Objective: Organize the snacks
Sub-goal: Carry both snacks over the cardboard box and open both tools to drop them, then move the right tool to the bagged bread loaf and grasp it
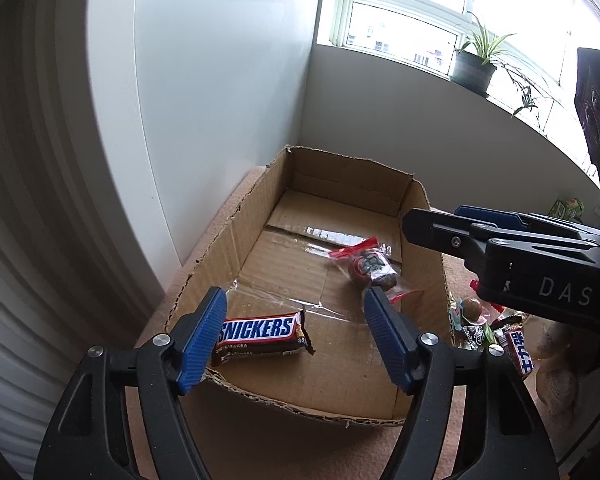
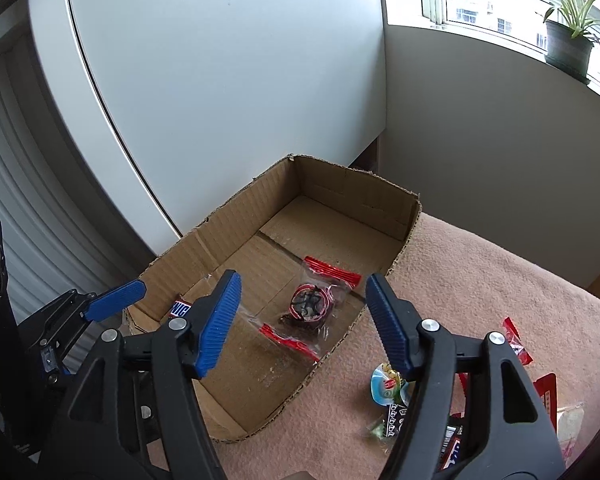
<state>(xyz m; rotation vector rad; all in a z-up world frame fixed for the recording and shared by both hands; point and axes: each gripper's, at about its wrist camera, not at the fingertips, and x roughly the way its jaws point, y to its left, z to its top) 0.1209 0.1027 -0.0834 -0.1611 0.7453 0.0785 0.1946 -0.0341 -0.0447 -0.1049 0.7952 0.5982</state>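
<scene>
An open cardboard box (image 1: 216, 248) (image 2: 228, 224) sits on a pink blanket. Inside lie a Snickers bar (image 1: 260, 336) (image 2: 181, 307) at the near left and a clear packet with red ends holding a dark snack (image 1: 370, 266) (image 2: 310, 304). My left gripper (image 1: 296, 338) is open and empty, above the box's near end, over the Snickers bar. My right gripper (image 2: 302, 322) is open and empty, above the box's right side over the red packet; it also shows in the left wrist view (image 1: 500, 240). Loose snacks (image 1: 488, 328) (image 2: 392, 396) lie on the blanket right of the box.
A white cabinet (image 2: 220, 80) stands close behind the box on the left. A grey wall and a window sill with potted plants (image 1: 474, 64) (image 2: 568, 44) are behind. The pink blanket (image 2: 500, 280) spreads to the right of the box.
</scene>
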